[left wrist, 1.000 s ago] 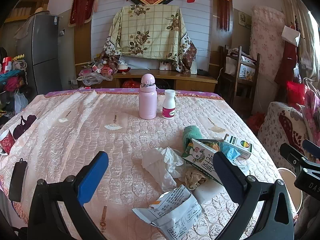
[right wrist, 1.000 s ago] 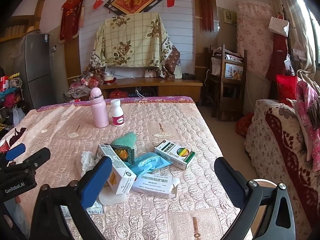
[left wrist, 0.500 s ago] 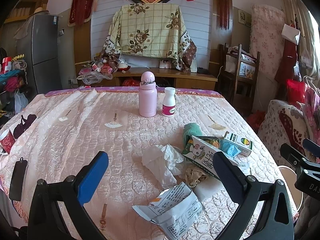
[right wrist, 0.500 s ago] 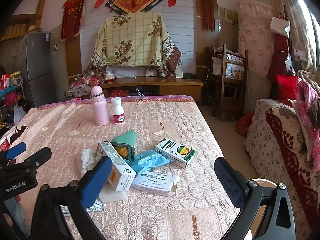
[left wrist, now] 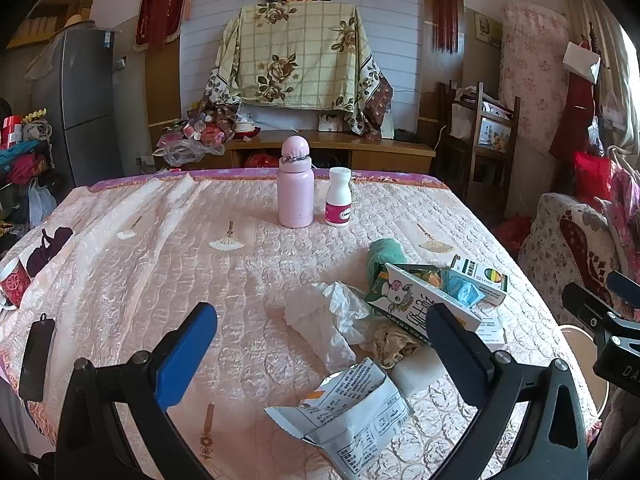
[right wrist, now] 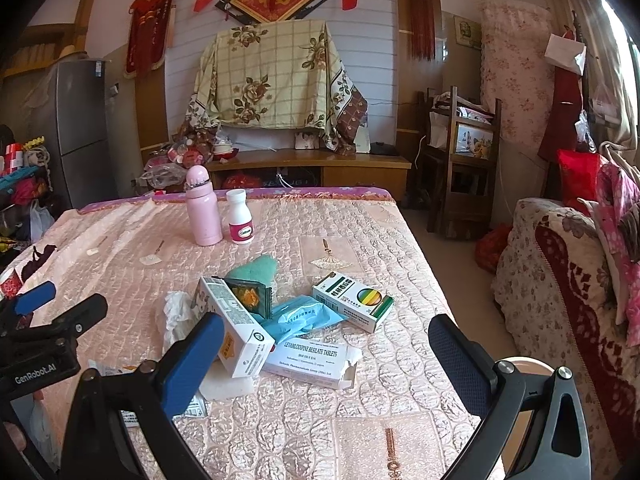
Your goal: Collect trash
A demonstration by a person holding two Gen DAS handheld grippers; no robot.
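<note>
A heap of trash lies on the pink quilted table [left wrist: 160, 264]. In the left wrist view I see a torn printed packet [left wrist: 344, 412], a crumpled white tissue [left wrist: 328, 316], a long milk carton [left wrist: 420, 300] and a brown wad [left wrist: 392, 344]. My left gripper [left wrist: 320, 344] is open and empty just above the packet. In the right wrist view a white tablet box [right wrist: 312, 360], a green-striped box [right wrist: 352, 300], a blue wrapper [right wrist: 304, 314] and the carton [right wrist: 232, 328] lie in front of my right gripper [right wrist: 324, 356], which is open and empty.
A pink bottle [left wrist: 295, 184] and a white pill bottle [left wrist: 339, 197] stand at the table's far side. A green cloth [right wrist: 256, 270] lies behind the heap. A red cup [left wrist: 14, 284] and a black phone [left wrist: 36, 354] sit at the left edge. A floral sofa [right wrist: 560, 280] is on the right.
Both grippers have edged slightly nearer the heap and stayed open. Nothing on the table has moved.
</note>
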